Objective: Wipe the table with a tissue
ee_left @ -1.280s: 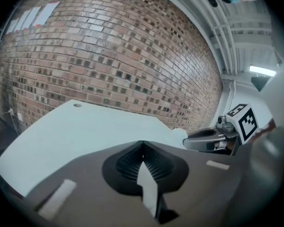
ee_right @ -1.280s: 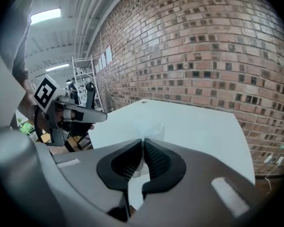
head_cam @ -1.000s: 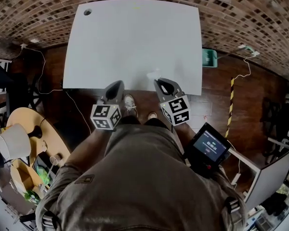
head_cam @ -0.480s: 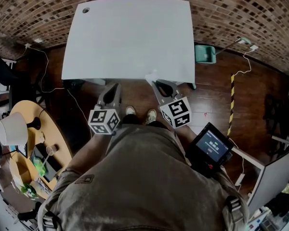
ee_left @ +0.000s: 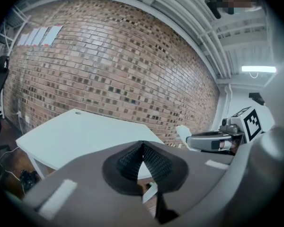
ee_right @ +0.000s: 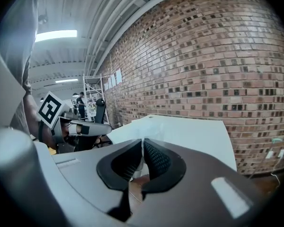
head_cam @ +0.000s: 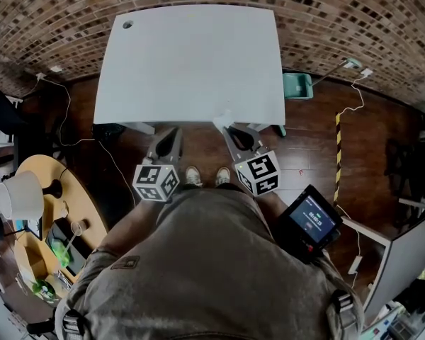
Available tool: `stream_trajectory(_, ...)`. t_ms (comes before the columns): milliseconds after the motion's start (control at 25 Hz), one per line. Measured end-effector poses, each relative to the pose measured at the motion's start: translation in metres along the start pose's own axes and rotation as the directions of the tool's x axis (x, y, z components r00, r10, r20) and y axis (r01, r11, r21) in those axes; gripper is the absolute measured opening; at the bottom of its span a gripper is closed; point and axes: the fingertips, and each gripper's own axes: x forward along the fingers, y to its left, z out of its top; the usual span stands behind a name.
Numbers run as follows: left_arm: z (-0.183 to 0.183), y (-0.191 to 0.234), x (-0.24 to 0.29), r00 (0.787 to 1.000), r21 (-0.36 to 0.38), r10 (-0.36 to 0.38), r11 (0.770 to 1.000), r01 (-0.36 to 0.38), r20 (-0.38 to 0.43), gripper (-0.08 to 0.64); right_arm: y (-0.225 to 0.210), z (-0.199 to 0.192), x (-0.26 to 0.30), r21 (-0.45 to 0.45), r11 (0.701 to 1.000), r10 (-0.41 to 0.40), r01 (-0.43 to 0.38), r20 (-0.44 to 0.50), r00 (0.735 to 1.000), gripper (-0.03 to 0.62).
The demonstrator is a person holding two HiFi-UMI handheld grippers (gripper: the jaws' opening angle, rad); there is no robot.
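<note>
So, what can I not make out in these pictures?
- The tissue: tiny in the head view; in the right gripper view the right gripper, shut on it, hides nearly all of it.
- Stains on the table: head view, too small and pale to tell.
- Print on the screen: head view, too small.
- Side table: head view, cut by the left edge.

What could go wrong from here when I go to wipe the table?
The right gripper pinches only a small scrap of tissue, so it might slip out or tear once dragged. In the head view the gripper sits about at the table's near edge, so it could knock that edge going in.
</note>
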Motion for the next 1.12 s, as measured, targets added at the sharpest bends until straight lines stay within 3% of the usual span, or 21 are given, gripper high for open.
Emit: stream_trajectory(1120,0.006,0.009,-0.002,0.998,0.008,-0.065,0.998,0.065,-0.006,0.002,0.017,0.008,0.011,-0.012,0.999,-0.036,0.036,-0.001,0.999,0.028)
